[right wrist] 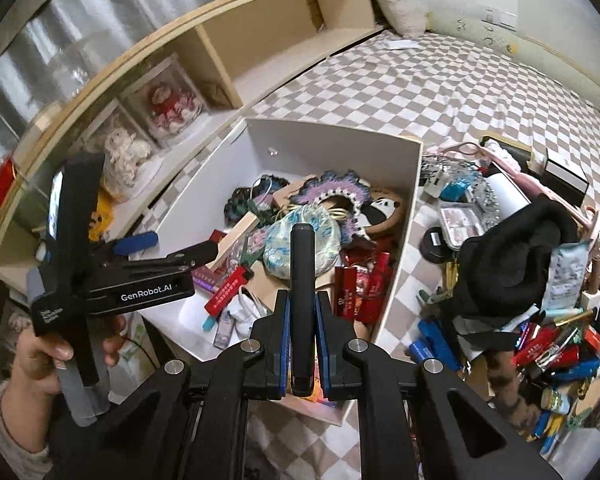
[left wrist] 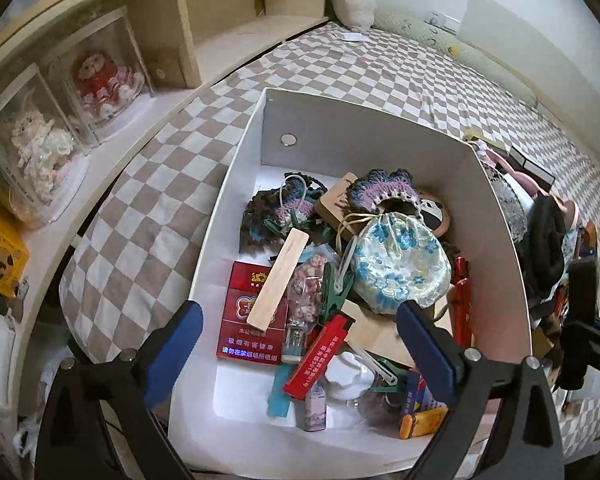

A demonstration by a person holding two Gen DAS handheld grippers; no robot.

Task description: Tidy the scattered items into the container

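A white open box point(left wrist: 364, 120) sits on the checkered bed and holds several items: a floral pouch point(left wrist: 400, 264), a red cigarette pack point(left wrist: 252, 320), crochet pieces and clips. My left gripper point(left wrist: 300, 320) is open and empty above the box's near end; it also shows in the right wrist view point(right wrist: 172, 248). My right gripper point(right wrist: 303, 312) is shut on a black cylindrical stick point(right wrist: 302, 280), held upright over the box's point(right wrist: 332, 140) near right edge. A heap of scattered items point(right wrist: 540, 320) lies to the right of the box.
A black cloth point(right wrist: 512, 256) tops the heap, with lighters, a pink hanger and small boxes around it. A wooden shelf point(left wrist: 228, 20) with doll cases point(left wrist: 100, 76) runs along the left. Pillows lie at the bed's far end.
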